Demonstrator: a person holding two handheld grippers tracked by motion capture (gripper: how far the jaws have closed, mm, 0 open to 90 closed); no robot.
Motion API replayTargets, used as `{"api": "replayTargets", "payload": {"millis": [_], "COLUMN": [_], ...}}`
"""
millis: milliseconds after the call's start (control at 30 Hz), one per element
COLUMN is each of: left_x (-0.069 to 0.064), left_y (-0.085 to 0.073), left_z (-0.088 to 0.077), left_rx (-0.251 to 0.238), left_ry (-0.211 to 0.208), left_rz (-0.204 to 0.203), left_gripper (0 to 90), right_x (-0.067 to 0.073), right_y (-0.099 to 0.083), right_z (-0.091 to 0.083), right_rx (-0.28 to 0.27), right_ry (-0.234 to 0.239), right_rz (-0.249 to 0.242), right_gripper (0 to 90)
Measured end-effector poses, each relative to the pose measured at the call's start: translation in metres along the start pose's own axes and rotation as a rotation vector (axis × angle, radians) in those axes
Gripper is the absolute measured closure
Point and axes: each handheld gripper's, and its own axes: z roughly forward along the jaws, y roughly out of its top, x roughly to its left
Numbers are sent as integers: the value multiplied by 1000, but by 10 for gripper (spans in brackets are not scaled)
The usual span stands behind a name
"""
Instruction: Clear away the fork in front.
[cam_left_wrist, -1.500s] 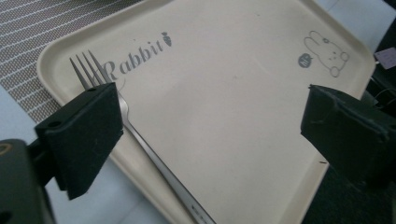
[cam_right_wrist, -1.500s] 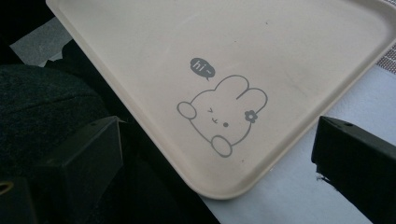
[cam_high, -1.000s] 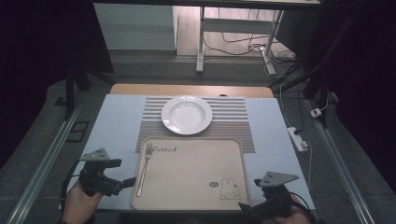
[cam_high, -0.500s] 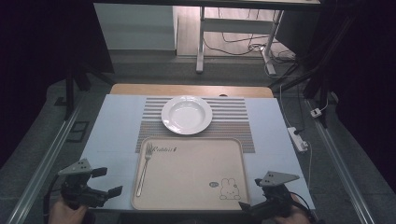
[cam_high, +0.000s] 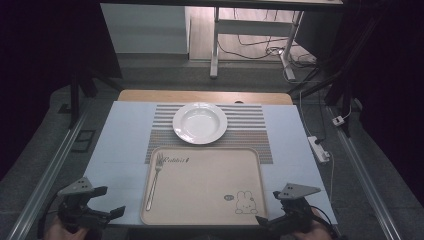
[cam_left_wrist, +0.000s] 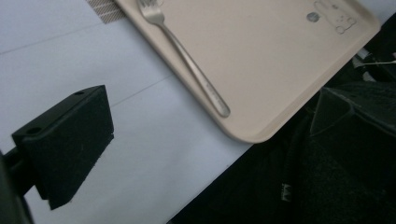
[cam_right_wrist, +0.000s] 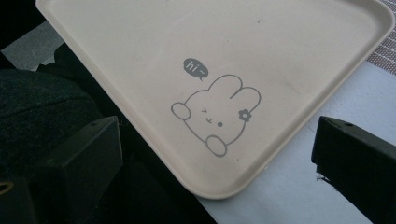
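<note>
Your left hand-held gripper (cam_high: 107, 214) and right hand-held gripper (cam_high: 265, 220) hover wide and empty beside the tray (cam_high: 210, 210); the fork (cam_high: 154, 180) looks like your next reach.

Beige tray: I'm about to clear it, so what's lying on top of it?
A silver metal fork lies along the left side of the beige rectangular plastic tray. Nothing else sits on it besides printed pictures.

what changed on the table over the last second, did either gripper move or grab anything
The left gripper pulled back from beside the tray's left edge toward the table's near left corner, away from the fork. It took hold of nothing; its fingers are empty. The right gripper stayed at the tray's near right corner, open. The fork, tray and plate did not move.
</note>
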Motion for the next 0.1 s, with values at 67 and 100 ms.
{"api": "replayTargets", "payload": {"millis": [67, 100], "left_x": [-1, -1], "left_y": [1, 2], "left_z": [1, 3], "left_rx": [11, 17], "left_ry": [6, 1], "left_rz": [3, 6], "left_gripper": [0, 0], "right_x": [0, 0], "right_y": [0, 0], "right_z": [0, 0], "right_rx": [1, 2], "right_ry": [2, 2], "right_rz": [-3, -6], "right_gripper": [15, 15]}}
